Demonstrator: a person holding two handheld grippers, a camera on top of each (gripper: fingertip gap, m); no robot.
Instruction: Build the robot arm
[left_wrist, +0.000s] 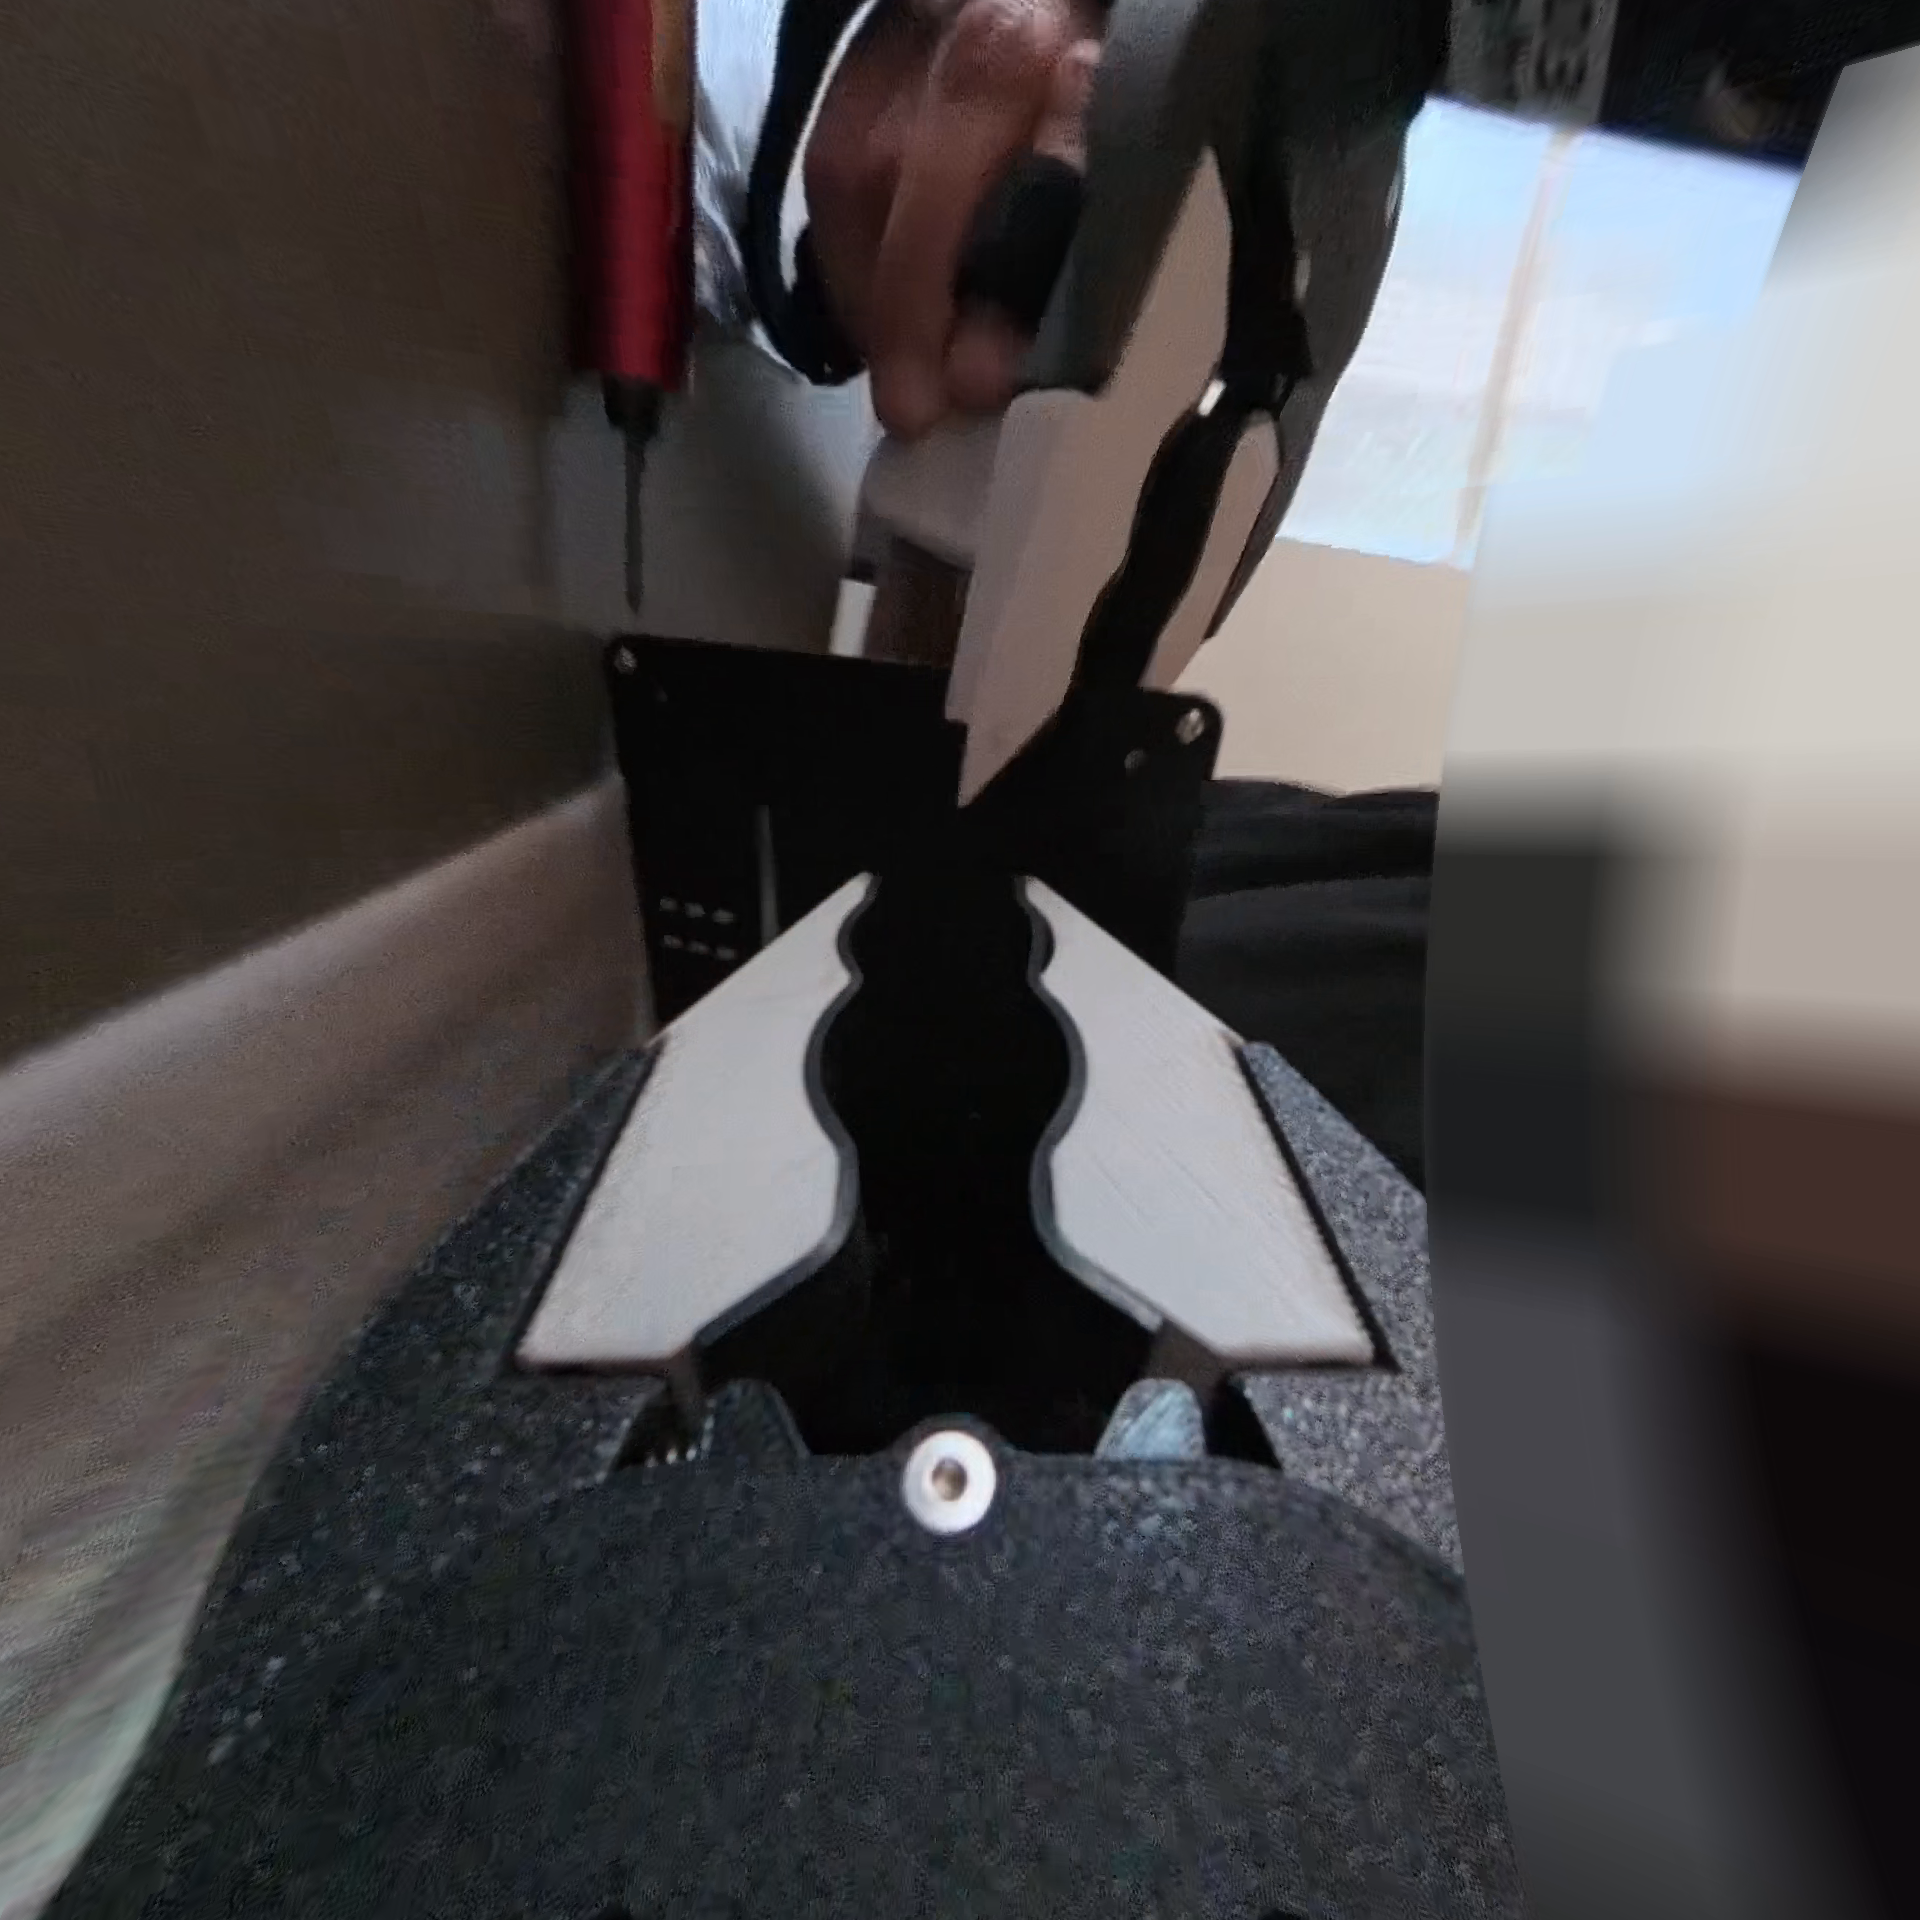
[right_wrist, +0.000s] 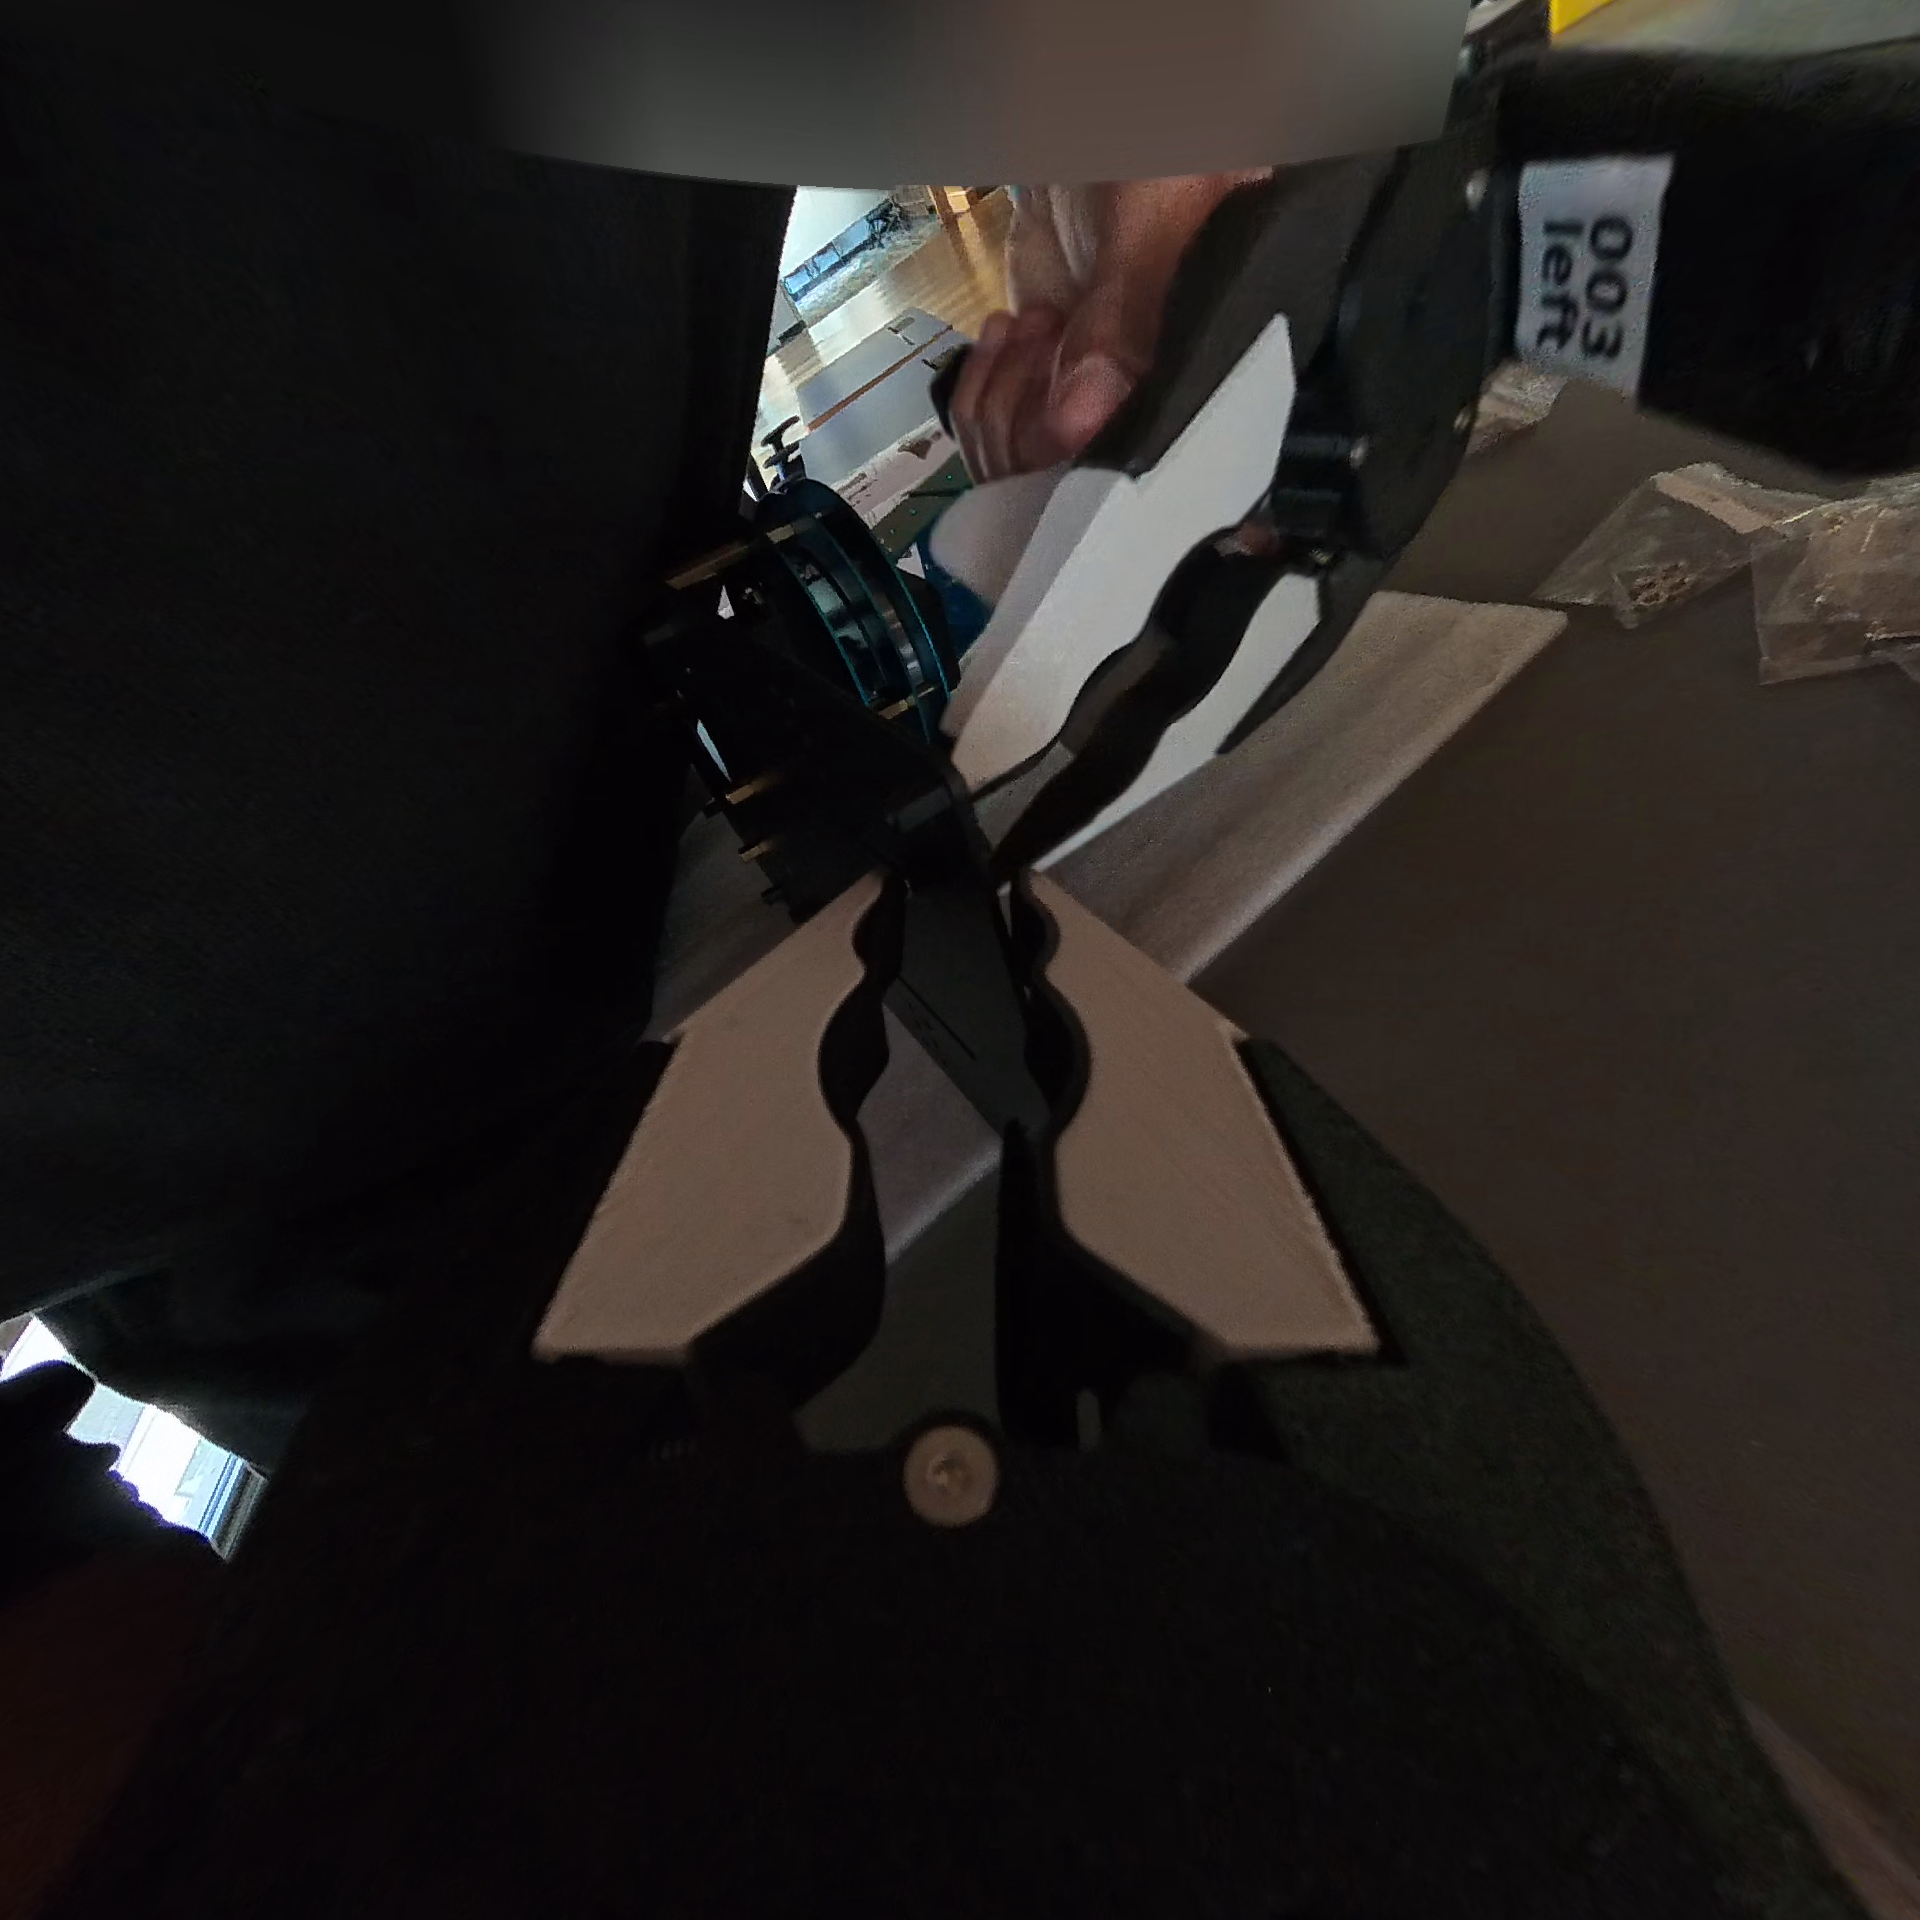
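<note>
**Two tools, one black plate**

Between both sets of fingers, a thin black plate (left_wrist: 904, 821) is getting pinched from opposite ends. From the left wrist view, the left tool (left_wrist: 945, 883) is grasping the near edge of the plate, which is standing up on edge with small screws in its top corners. The right tool (left_wrist: 997, 769) is coming in from 12 o'clock, fingertips clamping the far edge, with a hand (left_wrist: 935, 208) wrapping its grip. A red screwdriver (left_wrist: 629, 239) is sitting at 11 o'clock, well apart from all of it.

From the right wrist view, the right tool (right_wrist: 956, 883) is clenching the same plate (right_wrist: 956, 987) edge-on, and the left tool (right_wrist: 1013, 842) is reaching in from 1 o'clock. Behind the plate at 11 o'clock there's a blue round part (right_wrist: 883, 634) on brass-looking standoffs that seems attached to it. Some clear bags (right_wrist: 1766, 561) are lying on the table (right_wrist: 1558, 1039) at 2 o'clock.

My worry: both grips are only catching thin edges, so if the two hands are pulling or twisting unevenly, the plate could be slipping out or flexing.
</note>
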